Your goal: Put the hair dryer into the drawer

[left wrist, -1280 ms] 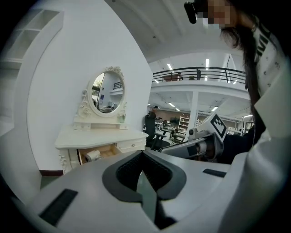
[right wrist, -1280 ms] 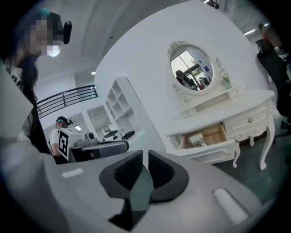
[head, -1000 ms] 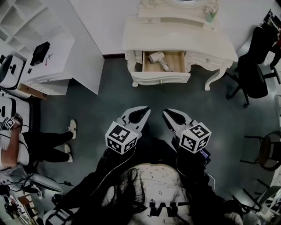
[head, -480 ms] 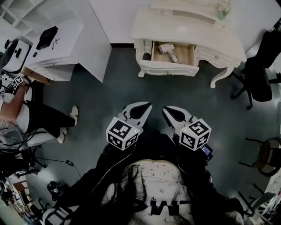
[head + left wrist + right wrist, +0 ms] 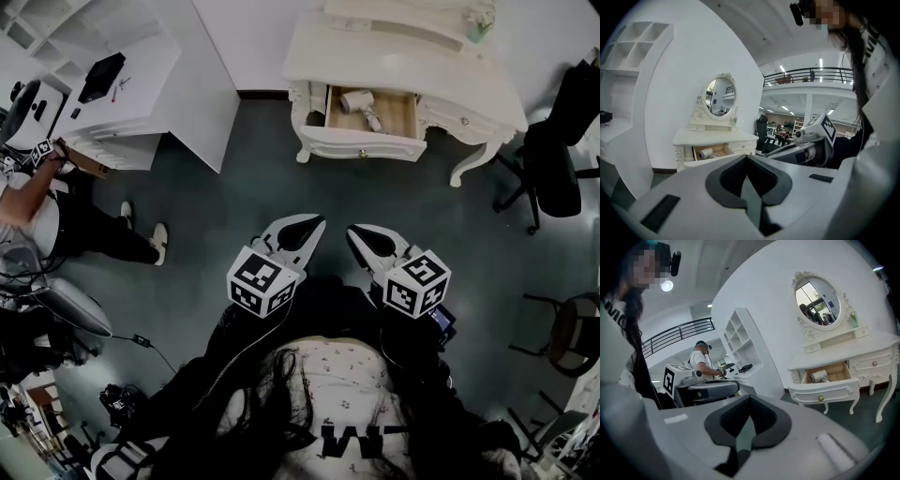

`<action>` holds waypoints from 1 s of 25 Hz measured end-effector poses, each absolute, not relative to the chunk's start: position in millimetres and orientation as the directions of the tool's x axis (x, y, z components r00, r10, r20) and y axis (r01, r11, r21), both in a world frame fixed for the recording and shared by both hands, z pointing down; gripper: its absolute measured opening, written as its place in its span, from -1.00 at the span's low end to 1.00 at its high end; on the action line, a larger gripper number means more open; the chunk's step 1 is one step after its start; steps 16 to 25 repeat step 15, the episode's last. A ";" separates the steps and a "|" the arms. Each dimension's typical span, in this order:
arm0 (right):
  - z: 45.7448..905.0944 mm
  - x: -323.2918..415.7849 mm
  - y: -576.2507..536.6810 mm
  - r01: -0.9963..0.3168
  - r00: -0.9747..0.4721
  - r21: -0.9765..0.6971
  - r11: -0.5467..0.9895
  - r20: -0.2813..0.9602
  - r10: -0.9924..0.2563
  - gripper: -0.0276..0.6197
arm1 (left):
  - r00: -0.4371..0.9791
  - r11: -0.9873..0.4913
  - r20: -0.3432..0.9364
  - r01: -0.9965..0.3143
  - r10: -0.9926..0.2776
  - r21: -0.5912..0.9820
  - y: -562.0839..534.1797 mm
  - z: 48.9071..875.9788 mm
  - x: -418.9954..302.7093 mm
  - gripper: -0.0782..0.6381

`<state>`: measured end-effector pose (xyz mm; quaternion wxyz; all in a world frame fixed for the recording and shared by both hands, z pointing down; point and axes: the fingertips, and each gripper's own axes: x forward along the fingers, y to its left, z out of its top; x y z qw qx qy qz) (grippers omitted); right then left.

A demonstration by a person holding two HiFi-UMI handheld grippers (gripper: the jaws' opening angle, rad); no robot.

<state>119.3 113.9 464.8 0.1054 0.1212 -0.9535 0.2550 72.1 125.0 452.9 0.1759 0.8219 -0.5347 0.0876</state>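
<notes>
Standing against the white wall, the dressing table (image 5: 403,70) has its drawer (image 5: 373,141) pulled open. Both claws, left gripper (image 5: 317,223) and right gripper (image 5: 354,232), are clenched on nothing, side by side, well back from it. Hair dryer (image 5: 359,101) already lies inside that drawer.

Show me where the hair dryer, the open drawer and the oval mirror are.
hair dryer (image 5: 354,100): head view, its barrel.
drawer (image 5: 377,145): head view, its front panel.
mirror (image 5: 817,298): right gripper view, the glass.
</notes>
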 end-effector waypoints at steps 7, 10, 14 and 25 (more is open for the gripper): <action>469.1 126.7 108.2 -0.302 -0.945 -0.470 0.830 0.260 -0.197 -0.88 | 0.429 -0.386 0.330 -0.903 -0.841 0.191 121.4 454.0 80.0 -0.82; 469.4 127.9 104.7 -0.301 -0.945 -0.467 0.832 0.266 -0.193 -0.88 | 0.424 -0.381 0.327 -0.905 -0.844 0.190 117.4 452.1 80.7 -0.82; 468.6 125.1 98.3 -0.280 -0.951 -0.464 0.841 0.257 -0.174 -0.88 | 0.409 -0.370 0.328 -0.912 -0.851 0.179 111.8 452.0 79.5 -0.82; 468.7 124.3 96.4 -0.273 -0.952 -0.462 0.844 0.254 -0.169 -0.88 | 0.405 -0.367 0.328 -0.914 -0.853 0.175 110.2 452.3 79.5 -0.82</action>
